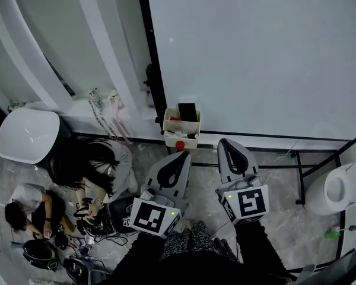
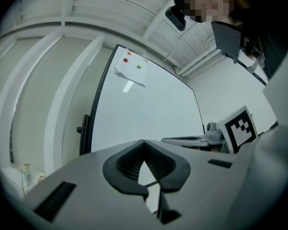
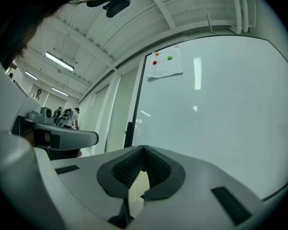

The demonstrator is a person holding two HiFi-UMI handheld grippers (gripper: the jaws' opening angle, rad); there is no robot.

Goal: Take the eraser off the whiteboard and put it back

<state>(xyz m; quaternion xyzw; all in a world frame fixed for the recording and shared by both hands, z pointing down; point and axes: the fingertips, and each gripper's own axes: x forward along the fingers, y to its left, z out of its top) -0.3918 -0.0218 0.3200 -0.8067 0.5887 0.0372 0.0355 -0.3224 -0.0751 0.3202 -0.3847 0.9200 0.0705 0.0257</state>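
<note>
left gripper (image 1: 183, 154): jaws pressed together, nothing between them | right gripper (image 1: 226, 142): jaws together, empty | eraser (image 1: 187, 111): upright in the white box (image 1: 179, 133) on the whiteboard (image 1: 255, 58), just ahead of the left gripper's tips, ahead and left of the right gripper, touching neither

Held side by side, the left tool (image 1: 183, 155) and the right tool (image 1: 226, 142) point forward, roughly level, each with jaws closed together on nothing.
</note>
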